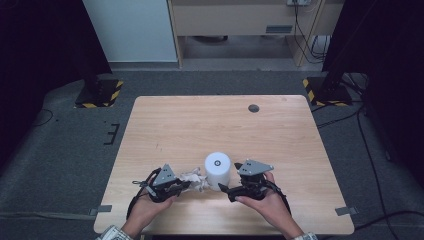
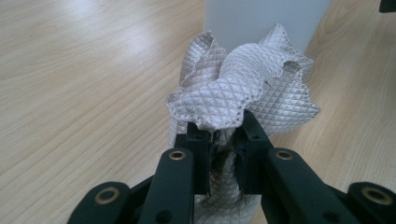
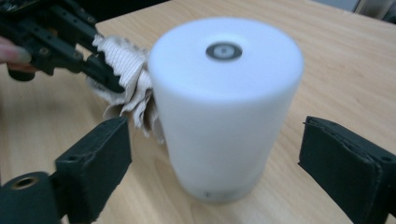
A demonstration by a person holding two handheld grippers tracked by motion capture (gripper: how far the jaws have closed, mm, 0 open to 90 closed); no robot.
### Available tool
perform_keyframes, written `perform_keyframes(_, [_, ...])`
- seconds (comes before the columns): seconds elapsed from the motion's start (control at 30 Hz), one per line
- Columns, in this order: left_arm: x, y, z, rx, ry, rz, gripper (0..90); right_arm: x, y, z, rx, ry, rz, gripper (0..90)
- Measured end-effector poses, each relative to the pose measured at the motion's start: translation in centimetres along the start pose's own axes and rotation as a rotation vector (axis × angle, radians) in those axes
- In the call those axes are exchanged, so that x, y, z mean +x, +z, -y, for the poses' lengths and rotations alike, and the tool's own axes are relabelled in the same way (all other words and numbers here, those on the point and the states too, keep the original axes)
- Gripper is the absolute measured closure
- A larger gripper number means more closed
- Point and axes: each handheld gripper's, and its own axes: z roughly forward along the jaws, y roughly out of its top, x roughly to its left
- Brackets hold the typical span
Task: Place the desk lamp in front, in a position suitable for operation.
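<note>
Left gripper [image 2: 219, 140] jaws clenched on cloth [image 2: 243, 88], touching lamp [image 1: 218, 170] at bench [image 1: 210, 120] front. Right gripper [image 3: 215, 154] jaws released, straddling lamp. Risk: cloth drag or jaw bump tips lamp.

Even overhead light, dark room corners, slight blur on close views.

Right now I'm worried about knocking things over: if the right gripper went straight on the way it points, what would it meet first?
Most likely the white cylinder: it stands upright between the right gripper's open jaws, untouched, with the crumpled cloth behind it.
</note>
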Motion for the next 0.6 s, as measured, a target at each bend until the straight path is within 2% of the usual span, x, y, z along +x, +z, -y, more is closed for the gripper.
perform_keyframes(0.33, [0.5, -0.8, -0.1, -0.045, -0.035, -0.018, 77.4, -0.4, 2.5, -1.8, 0.001, -0.018, 0.007, 9.0])
perform_keyframes(0.6, [0.7, -1.1, -0.1, -0.062, -0.046, -0.025, 77.4, -0.5, 3.2, -2.1, -0.013, -0.024, 0.015, 8.6])
